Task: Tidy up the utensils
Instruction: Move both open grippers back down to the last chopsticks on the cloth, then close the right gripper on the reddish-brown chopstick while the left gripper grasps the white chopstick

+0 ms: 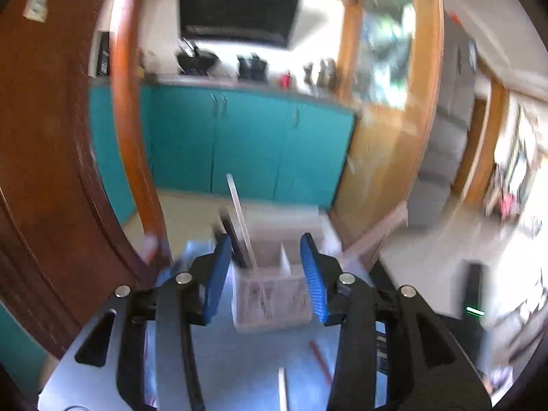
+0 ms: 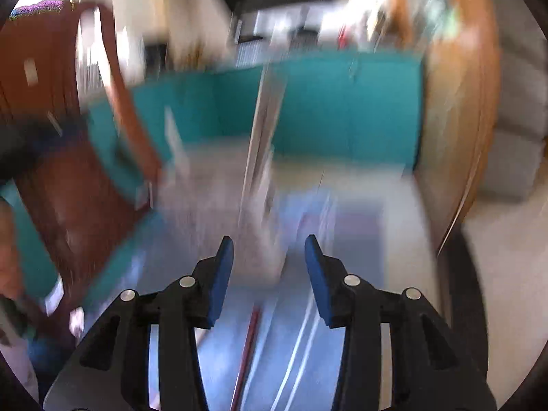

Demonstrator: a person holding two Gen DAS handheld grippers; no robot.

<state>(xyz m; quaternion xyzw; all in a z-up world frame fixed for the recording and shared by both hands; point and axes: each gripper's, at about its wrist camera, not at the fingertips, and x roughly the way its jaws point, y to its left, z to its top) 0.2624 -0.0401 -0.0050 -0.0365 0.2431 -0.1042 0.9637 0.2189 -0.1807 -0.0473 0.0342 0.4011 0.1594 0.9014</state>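
Observation:
A clear plastic utensil holder (image 1: pixel 274 298) with a divider stands on the blue table surface (image 1: pixel 239 359). A white utensil (image 1: pixel 241 219) and a dark one (image 1: pixel 233 236) stand upright in its left compartment. My left gripper (image 1: pixel 265 245) is open and empty, its blue pads either side of the holder, just short of it. A red stick (image 1: pixel 320 359) and a white stick (image 1: pixel 282 390) lie on the table near me. The right wrist view is heavily blurred; my right gripper (image 2: pixel 269 246) is open and empty above the table, with the holder (image 2: pixel 253 212) ahead, and a red stick (image 2: pixel 246 352) and white sticks (image 2: pixel 301 342) below.
A brown wooden chair (image 1: pixel 61 171) stands at the left. Teal cabinets (image 1: pixel 246 144) with a cluttered counter lie beyond the table. A wooden door frame (image 1: pixel 387 144) is at the right. A dark device with a green light (image 1: pixel 474 294) sits at the right.

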